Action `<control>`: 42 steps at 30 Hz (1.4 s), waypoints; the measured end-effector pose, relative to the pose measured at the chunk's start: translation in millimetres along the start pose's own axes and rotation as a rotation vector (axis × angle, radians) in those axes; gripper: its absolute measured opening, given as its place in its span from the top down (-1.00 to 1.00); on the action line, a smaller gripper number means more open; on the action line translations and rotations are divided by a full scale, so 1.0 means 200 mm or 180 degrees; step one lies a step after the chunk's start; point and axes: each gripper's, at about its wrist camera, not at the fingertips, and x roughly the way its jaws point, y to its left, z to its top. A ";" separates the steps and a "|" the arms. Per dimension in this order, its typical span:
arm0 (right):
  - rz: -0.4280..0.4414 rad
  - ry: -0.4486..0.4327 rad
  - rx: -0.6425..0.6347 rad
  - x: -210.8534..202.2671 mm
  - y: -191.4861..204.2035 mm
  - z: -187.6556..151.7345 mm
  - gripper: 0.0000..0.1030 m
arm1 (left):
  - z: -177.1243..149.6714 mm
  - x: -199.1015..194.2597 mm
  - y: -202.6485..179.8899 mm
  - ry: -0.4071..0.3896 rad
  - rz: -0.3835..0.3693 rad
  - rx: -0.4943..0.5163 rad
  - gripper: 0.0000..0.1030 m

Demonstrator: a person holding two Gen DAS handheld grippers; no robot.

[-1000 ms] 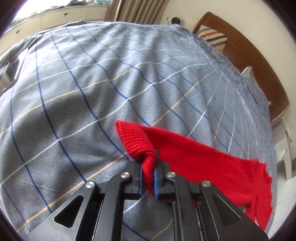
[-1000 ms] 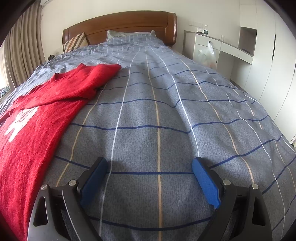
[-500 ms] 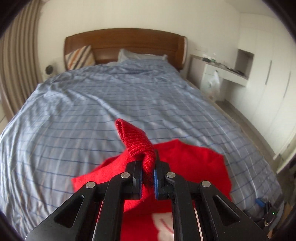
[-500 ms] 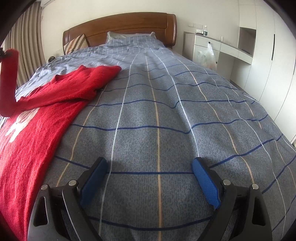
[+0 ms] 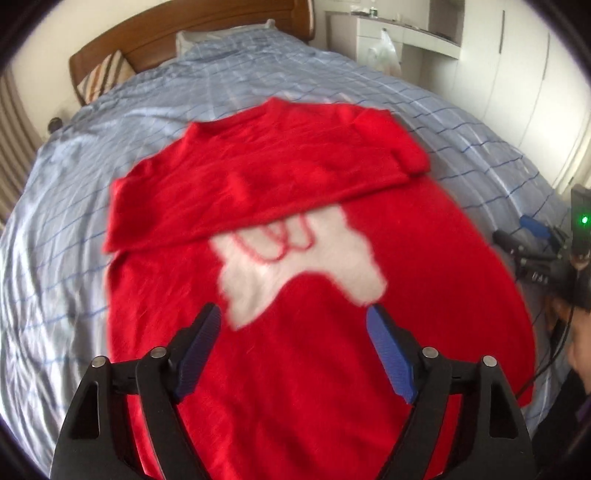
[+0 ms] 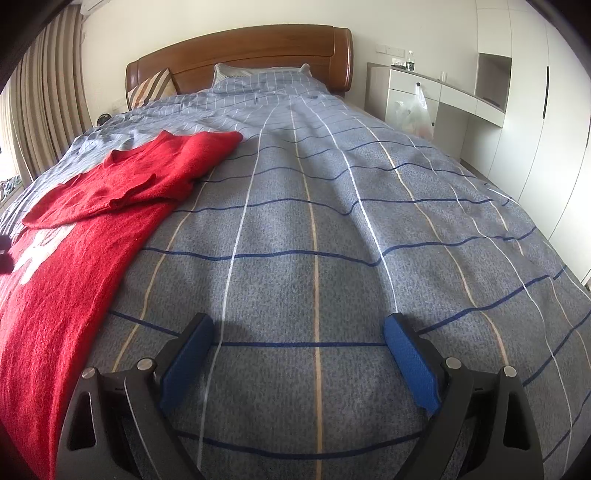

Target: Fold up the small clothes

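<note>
Sweater under the left tongs

The red knitted sweater with a white motif (image 5: 295,229) lay lengthwise toward the wooden headboard (image 5: 192,33), directly beneath the released left gripper (image 5: 294,334); the released right gripper (image 6: 298,354) hovered beside it.

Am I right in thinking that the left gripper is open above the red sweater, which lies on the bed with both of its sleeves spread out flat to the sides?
Not quite: the sleeves are not spread out. In the left wrist view a sleeve lies folded across the chest of the red sweater, over the top of its white motif. The rest holds: the left gripper is open above it, and it lies on the bed.
</note>
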 end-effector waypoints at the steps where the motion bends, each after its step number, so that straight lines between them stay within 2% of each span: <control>1: -0.0003 -0.0002 -0.0002 0.00 0.00 0.00 -0.79 | -0.07 -0.03 0.07 -0.0054 0.0138 -0.0054 -0.76; 4: -0.0019 0.0002 -0.0014 0.00 0.01 0.00 -0.79 | -0.19 -0.06 0.33 -0.0184 0.0522 -0.0404 -0.87; 9: -0.0061 0.0029 -0.0044 0.01 0.02 0.00 -0.80 | -0.31 0.01 0.77 -0.0296 0.0948 -0.1213 -0.87; 12: -0.0054 0.0045 -0.0041 0.01 0.02 0.01 -0.81 | -0.35 0.14 0.93 -0.0274 0.1121 -0.1396 -0.93; 13: -0.0054 0.0047 -0.0041 0.01 0.02 0.00 -0.82 | -0.37 0.20 0.97 -0.0206 0.1068 -0.1452 -0.99; 14: -0.0055 0.0047 -0.0040 0.01 0.02 0.00 -0.82 | -0.40 0.23 1.01 -0.0214 0.0883 -0.1574 -0.99; 15: -0.0059 0.0047 -0.0042 0.01 0.02 0.00 -0.82 | -0.42 0.22 1.03 -0.0270 0.0808 -0.1660 -0.99; 22: -0.0080 0.0041 -0.0041 0.02 0.02 0.00 -0.82 | -0.45 0.20 0.99 -0.0344 0.0835 -0.1635 -0.99; 42: -0.0054 0.0017 -0.0016 0.02 0.01 0.00 -0.84 | -0.45 0.20 0.99 -0.0332 0.0862 -0.1620 -0.99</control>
